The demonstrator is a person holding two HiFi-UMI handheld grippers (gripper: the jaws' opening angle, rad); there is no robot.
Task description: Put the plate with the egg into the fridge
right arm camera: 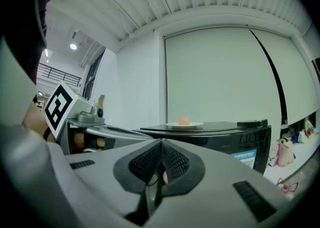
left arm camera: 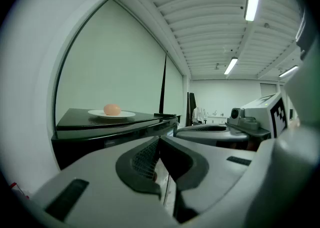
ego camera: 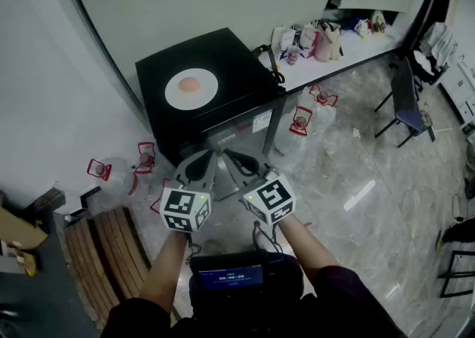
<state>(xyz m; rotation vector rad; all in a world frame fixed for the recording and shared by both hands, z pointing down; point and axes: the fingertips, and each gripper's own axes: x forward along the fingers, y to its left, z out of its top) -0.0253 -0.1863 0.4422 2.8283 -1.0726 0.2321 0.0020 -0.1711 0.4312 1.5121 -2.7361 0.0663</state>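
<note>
Left gripper (left arm camera: pixel 160 139) and right gripper (right arm camera: pixel 161 142) are both fully closed and empty. Plate (ego camera: pixel 175 91) with egg (ego camera: pixel 190 85) sits on fridge (ego camera: pixel 230 58) top, ahead of both grippers, well apart.

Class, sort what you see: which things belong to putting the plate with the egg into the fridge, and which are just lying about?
Job in hand: plate, egg, black fridge, left gripper and right gripper, both shut and empty.

Lying about: bags on the counter, red-handled containers beside the fridge, chair, wooden slats.
</note>
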